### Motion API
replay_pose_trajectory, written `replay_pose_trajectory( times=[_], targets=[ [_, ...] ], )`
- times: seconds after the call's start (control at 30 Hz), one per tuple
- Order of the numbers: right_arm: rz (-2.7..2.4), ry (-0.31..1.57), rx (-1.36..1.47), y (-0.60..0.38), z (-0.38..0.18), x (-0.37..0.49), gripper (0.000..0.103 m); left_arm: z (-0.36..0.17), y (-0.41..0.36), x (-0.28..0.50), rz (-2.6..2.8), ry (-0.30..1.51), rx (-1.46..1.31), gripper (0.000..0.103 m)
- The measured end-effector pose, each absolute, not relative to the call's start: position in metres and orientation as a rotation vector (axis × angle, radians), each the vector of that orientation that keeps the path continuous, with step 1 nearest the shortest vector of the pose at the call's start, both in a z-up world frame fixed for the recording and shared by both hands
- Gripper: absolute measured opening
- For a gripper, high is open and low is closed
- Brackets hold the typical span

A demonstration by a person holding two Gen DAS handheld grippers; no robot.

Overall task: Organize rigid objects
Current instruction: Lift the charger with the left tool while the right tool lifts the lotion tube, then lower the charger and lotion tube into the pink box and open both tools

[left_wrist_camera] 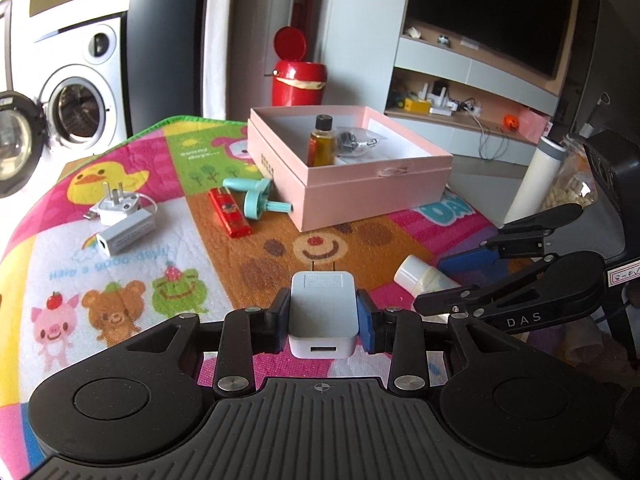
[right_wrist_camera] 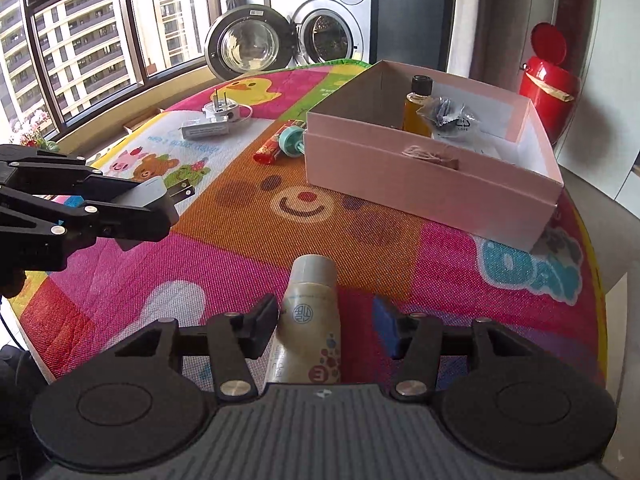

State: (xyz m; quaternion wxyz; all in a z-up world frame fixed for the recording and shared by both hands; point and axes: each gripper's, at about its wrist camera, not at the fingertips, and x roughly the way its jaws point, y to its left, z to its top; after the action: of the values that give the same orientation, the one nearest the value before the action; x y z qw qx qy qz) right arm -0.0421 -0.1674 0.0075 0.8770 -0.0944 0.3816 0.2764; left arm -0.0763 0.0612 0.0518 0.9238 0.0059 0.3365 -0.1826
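My left gripper (left_wrist_camera: 323, 312) is shut on a white USB charger (left_wrist_camera: 322, 312), prongs pointing forward, held above the colourful mat; it also shows in the right wrist view (right_wrist_camera: 150, 196). My right gripper (right_wrist_camera: 326, 328) is open around a small cream bottle (right_wrist_camera: 310, 320) lying on the mat, with a gap on the right side; the bottle also shows in the left wrist view (left_wrist_camera: 424, 278). The pink box (left_wrist_camera: 360, 184) stands ahead and holds an amber bottle (left_wrist_camera: 321, 142) and a bagged dark item (left_wrist_camera: 354, 140).
On the mat lie a red lighter (left_wrist_camera: 230, 213), a teal plastic piece (left_wrist_camera: 256, 196), a white plug adapter (left_wrist_camera: 118, 204) and a white rectangular adapter (left_wrist_camera: 126, 234). A red bin (left_wrist_camera: 298, 76) and a washing machine (right_wrist_camera: 320, 20) stand beyond the table. A white cylinder (left_wrist_camera: 536, 176) stands right.
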Motion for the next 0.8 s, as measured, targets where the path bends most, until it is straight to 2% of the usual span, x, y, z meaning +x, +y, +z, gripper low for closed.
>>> replay_pose_trajectory(
  times=[0.1, 0.27, 0.4, 0.7, 0.8],
  targets=[
    [0.597, 0.793, -0.226, -0.166, 0.005, -0.050, 0.037, 0.048, 0.057, -0.075, -0.387, 0.702, 0.012, 0.037],
    [0.583, 0.765, -0.253, -0.167, 0.010, -0.056, 0.036, 0.046, 0.049, -0.076, -0.410, 0.702, 0.012, 0.037],
    [0.531, 0.721, -0.146, -0.188, 0.032, -0.044, 0.035, 0.053, 0.051, -0.072, -0.400, 0.685, 0.000, 0.037],
    [0.435, 0.408, -0.010, -0.229, 0.159, 0.001, 0.035, 0.163, 0.052, -0.005, -0.362, 0.385, -0.056, 0.037],
    [0.367, 0.360, 0.015, -0.230, 0.181, 0.034, 0.035, 0.177, 0.043, 0.035, -0.316, 0.363, -0.094, 0.037]
  ],
)
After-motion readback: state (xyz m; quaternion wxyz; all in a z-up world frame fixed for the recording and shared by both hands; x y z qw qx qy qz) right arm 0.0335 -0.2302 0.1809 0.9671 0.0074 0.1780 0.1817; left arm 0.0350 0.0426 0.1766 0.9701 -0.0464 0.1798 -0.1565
